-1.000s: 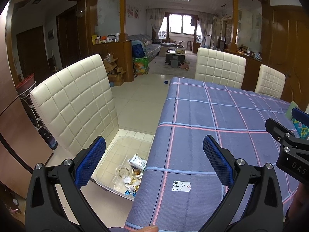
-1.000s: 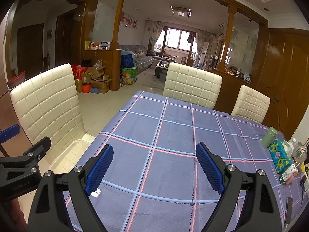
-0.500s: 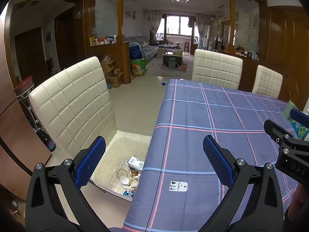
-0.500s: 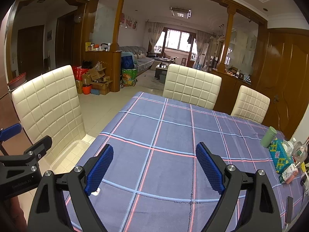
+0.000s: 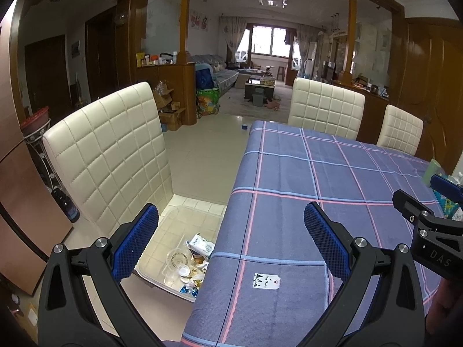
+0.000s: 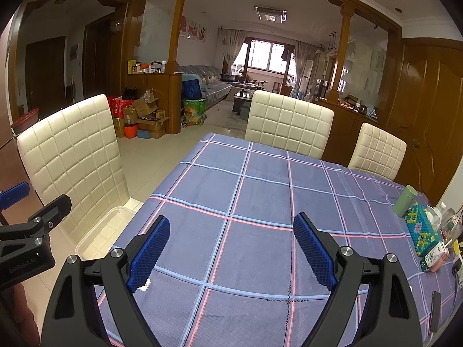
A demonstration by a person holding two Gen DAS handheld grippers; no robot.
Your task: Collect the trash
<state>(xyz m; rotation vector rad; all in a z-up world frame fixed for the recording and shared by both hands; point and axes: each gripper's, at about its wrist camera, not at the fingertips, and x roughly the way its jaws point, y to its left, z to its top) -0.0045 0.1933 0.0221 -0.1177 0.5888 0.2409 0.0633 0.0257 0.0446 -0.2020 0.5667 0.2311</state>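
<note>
Left wrist view: left hand-held gripper [image 5: 230,232] spread wide, nothing between the blue pads [image 5: 134,241], held above the near-left corner of the surface [image 5: 318,179], which has a blue plaid tablecloth. White tag [image 5: 266,281] lies on the cloth near the front edge. Clear plastic bin [image 5: 189,217] sits on the floor tiles just beside the surface edge, in front of a cream quilted chair [image 5: 111,156]. Trash [image 5: 188,263] is inside the bin: small carton, clear cup lids, wrappers, all piled at the near end. Right hand-held gripper [image 5: 434,219] pokes in at the right edge, only partly seen. Two more cream chairs [image 5: 327,110] at the far end.

Right wrist view: right hand-held gripper [image 6: 231,256] also spread, empty, over the plaid cloth. Left hand-held gripper shows at the left edge, low. Rim of the bin [image 6: 107,222] is visible beside the chair; its contents are hidden here. At the right side of the surface: green cylindrical cup [image 6: 404,201], beaded tissue box [image 6: 421,228], small bottles and packets [image 6: 437,253].
</note>
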